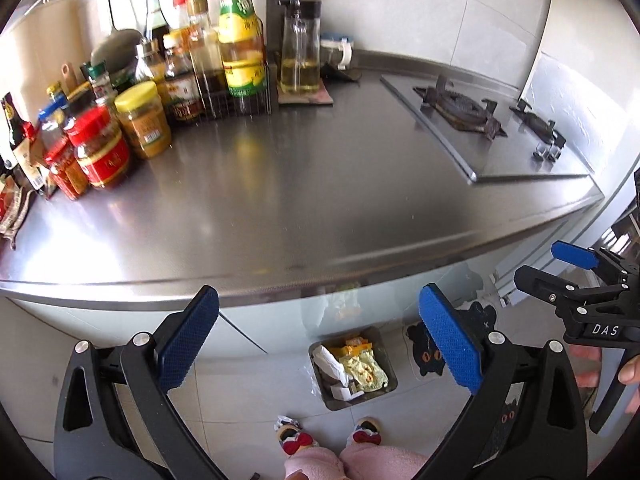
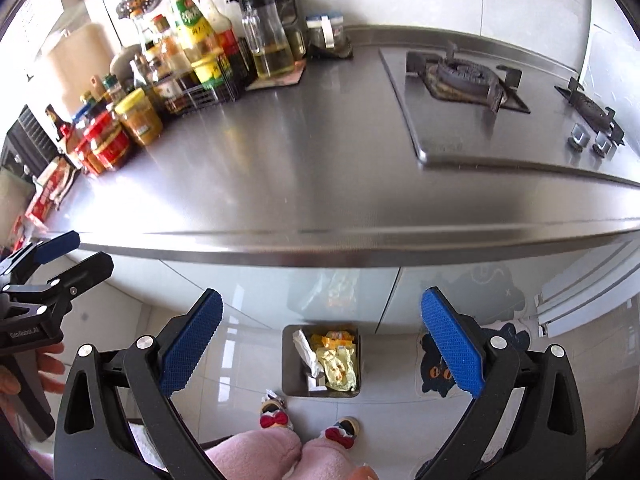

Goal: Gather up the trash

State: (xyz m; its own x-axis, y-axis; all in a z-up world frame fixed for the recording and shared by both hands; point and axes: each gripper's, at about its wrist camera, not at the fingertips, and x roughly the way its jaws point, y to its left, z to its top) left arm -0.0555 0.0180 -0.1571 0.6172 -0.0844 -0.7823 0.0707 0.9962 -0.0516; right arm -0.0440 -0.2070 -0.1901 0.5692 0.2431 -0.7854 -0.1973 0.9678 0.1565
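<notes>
A grey square bin stands on the floor below the counter, holding white paper and yellow wrappers; it also shows in the right wrist view with the wrappers. My left gripper is open and empty, held in front of the counter edge above the bin. My right gripper is open and empty too, at the same height. The right gripper shows at the right edge of the left wrist view, and the left gripper at the left edge of the right wrist view.
The steel counter carries sauce bottles and jars at the left and back, an oil dispenser, and a gas hob at the right. A cat-shaped mat lies on the floor. The person's slippers stand by the bin.
</notes>
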